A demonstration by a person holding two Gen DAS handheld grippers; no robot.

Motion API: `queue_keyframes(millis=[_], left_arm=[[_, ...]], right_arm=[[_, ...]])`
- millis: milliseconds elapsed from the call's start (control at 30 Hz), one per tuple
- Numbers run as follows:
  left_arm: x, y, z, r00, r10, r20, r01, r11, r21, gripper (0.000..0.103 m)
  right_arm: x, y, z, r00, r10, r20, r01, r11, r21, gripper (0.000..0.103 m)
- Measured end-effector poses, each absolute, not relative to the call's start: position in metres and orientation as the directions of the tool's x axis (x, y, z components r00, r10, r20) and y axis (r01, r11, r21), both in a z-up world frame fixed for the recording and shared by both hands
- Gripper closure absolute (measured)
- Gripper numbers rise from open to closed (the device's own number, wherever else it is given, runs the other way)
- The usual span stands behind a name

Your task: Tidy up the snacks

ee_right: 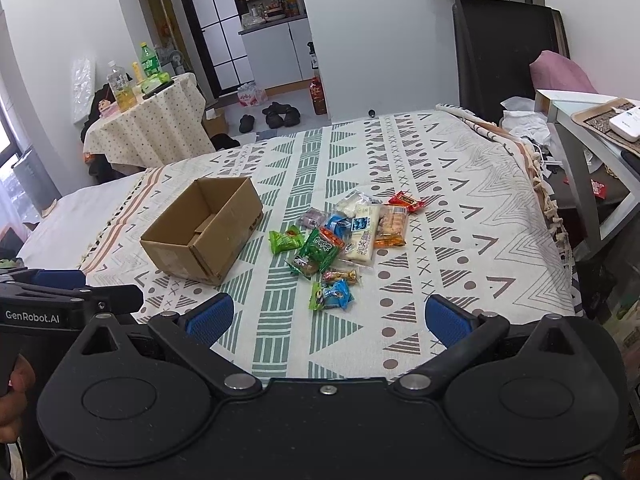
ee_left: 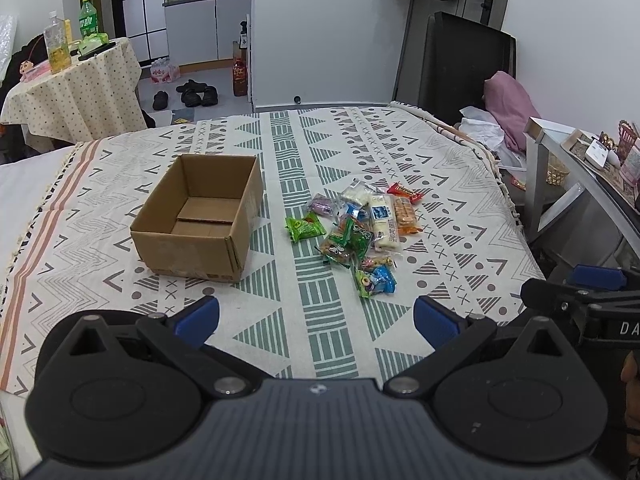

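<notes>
An open, empty cardboard box (ee_left: 200, 216) (ee_right: 204, 228) stands on the patterned bed cover. To its right lies a loose pile of several wrapped snacks (ee_left: 356, 232) (ee_right: 344, 240), among them a green packet (ee_left: 304, 227) (ee_right: 285, 241), a white packet (ee_left: 384, 220), a red bar (ee_left: 405, 192) (ee_right: 406, 201) and a blue packet (ee_left: 380, 280) (ee_right: 334, 295) nearest me. My left gripper (ee_left: 316, 320) is open and empty, near the bed's front edge. My right gripper (ee_right: 328, 318) is open and empty, just short of the blue packet.
The bed cover (ee_left: 320, 152) spreads wide around box and snacks. A small round table with bottles (ee_left: 72, 76) stands at the back left. A side table (ee_right: 580, 120) and a black chair (ee_left: 468, 64) stand on the right. Shoes (ee_left: 192, 94) lie on the floor.
</notes>
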State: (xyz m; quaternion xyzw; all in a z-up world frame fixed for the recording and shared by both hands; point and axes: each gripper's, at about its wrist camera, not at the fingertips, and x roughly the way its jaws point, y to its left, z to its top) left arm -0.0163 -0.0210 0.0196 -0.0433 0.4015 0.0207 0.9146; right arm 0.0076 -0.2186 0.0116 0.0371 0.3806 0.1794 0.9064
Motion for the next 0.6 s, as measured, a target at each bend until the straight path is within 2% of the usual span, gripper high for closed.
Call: queue_keyframes(millis=[600], left_arm=[[0.014,-0.029,-0.001,0.64,0.0,-0.768,-0.085,0.994,-0.07,0.0]], right_arm=[[0.025,-0.219,-0.007,0.624,0.348,-0.7,-0.306,0.933,0.191,0.0]])
